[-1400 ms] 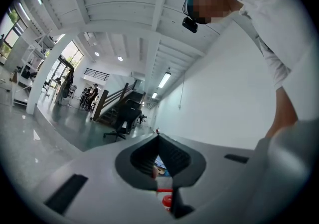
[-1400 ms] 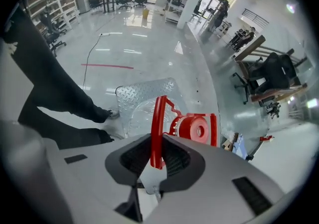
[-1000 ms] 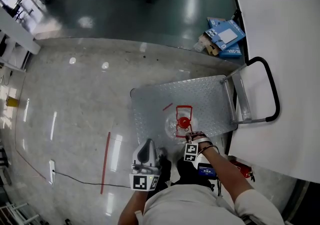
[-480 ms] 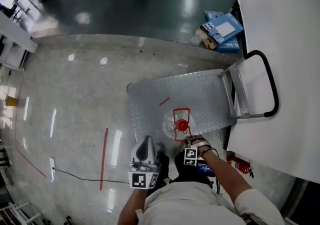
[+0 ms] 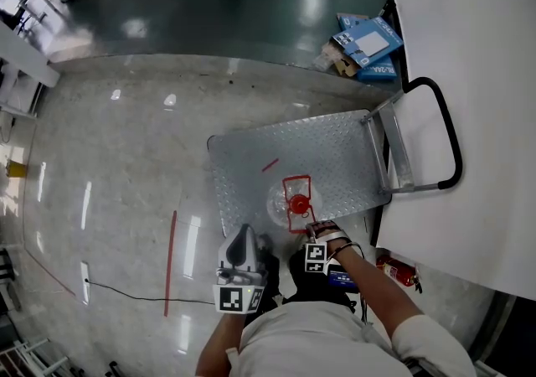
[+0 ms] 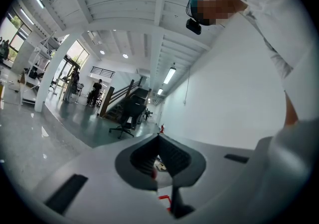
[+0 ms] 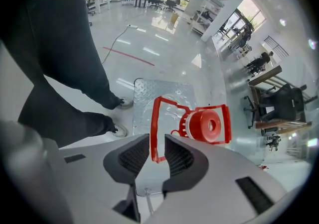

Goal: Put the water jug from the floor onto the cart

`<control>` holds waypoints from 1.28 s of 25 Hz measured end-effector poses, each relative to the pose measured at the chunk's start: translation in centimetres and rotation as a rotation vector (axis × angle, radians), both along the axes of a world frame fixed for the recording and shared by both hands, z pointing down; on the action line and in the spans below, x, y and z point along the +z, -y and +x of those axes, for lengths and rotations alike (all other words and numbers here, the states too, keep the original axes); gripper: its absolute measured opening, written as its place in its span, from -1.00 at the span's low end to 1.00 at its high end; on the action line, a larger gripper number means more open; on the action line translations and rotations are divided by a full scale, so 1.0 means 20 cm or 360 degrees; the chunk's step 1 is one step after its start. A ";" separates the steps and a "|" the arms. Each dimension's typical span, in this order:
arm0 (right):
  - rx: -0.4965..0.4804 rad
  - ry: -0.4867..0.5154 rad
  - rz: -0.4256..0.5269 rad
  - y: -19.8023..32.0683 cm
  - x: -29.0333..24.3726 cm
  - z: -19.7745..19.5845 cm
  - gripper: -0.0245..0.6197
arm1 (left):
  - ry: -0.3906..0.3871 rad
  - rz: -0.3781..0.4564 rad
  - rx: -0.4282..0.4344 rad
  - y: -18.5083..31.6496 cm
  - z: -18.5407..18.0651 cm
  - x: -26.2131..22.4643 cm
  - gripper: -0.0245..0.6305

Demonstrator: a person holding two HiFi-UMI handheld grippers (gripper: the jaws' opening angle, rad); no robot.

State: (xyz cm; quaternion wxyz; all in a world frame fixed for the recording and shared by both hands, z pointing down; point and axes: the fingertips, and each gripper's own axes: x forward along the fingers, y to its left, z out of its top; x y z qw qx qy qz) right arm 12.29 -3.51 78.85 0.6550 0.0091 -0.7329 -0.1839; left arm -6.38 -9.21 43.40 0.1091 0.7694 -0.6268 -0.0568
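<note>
The clear water jug (image 5: 279,199) with a red cap (image 5: 298,202) and red carry handle (image 5: 295,183) stands on the metal cart deck (image 5: 327,149), near its front edge. My right gripper (image 5: 305,227) points steeply down at the handle. In the right gripper view its jaws (image 7: 157,141) are opening, with the handle bar (image 7: 154,118) loose between the pads and the cap (image 7: 208,125) just beyond. My left gripper (image 5: 244,240) hangs level over the floor left of the jug, shut and empty (image 6: 159,138).
The cart's black push bar (image 5: 450,136) stands against a white wall (image 5: 477,49). Blue cartons (image 5: 366,38) lie beyond the cart, and a red fire extinguisher (image 5: 397,271) lies by my right arm. My shoes (image 7: 120,102) stand at the cart's edge. A red floor line (image 5: 170,262) and black cable (image 5: 126,300) are to the left.
The right gripper has slid a little along with the jug's handle toward the cart's front edge. The jug stays standing on the deck. The left gripper barely moved.
</note>
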 end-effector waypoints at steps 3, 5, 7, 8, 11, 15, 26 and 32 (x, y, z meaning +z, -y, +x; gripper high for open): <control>-0.0027 -0.0003 -0.0014 -0.02 -0.06 0.01 -0.62 | -0.0008 0.0013 -0.0003 -0.01 0.00 -0.02 -0.91; 0.0037 0.0059 -0.0040 -0.01 -0.15 0.00 -0.62 | -0.0007 0.0028 -0.0007 -0.02 0.01 -0.04 -0.91; 0.0236 0.0245 -0.0114 0.01 -0.29 -0.04 -0.65 | -0.0001 0.0049 -0.0004 -0.03 0.01 -0.07 -0.92; 0.0377 0.0382 -0.0176 0.02 -0.38 -0.06 -0.79 | 0.0004 0.0059 -0.0001 -0.04 0.02 -0.09 -0.92; 0.0840 0.0849 -0.0256 0.15 -0.73 -0.11 -0.86 | 0.0014 0.0090 0.0008 -0.05 0.03 -0.14 -0.91; 0.1248 0.1554 -0.0105 0.36 -1.25 -0.09 -0.89 | 0.0017 0.0162 0.0029 -0.06 0.06 -0.26 -0.91; 0.1559 0.2341 0.0345 0.41 -1.85 0.16 -0.89 | 0.0046 0.0208 0.0080 -0.04 0.19 -0.36 -0.91; 0.1529 0.2344 0.0291 0.38 -1.85 0.12 -0.89 | 0.0054 0.0215 0.0081 -0.03 0.19 -0.37 -0.92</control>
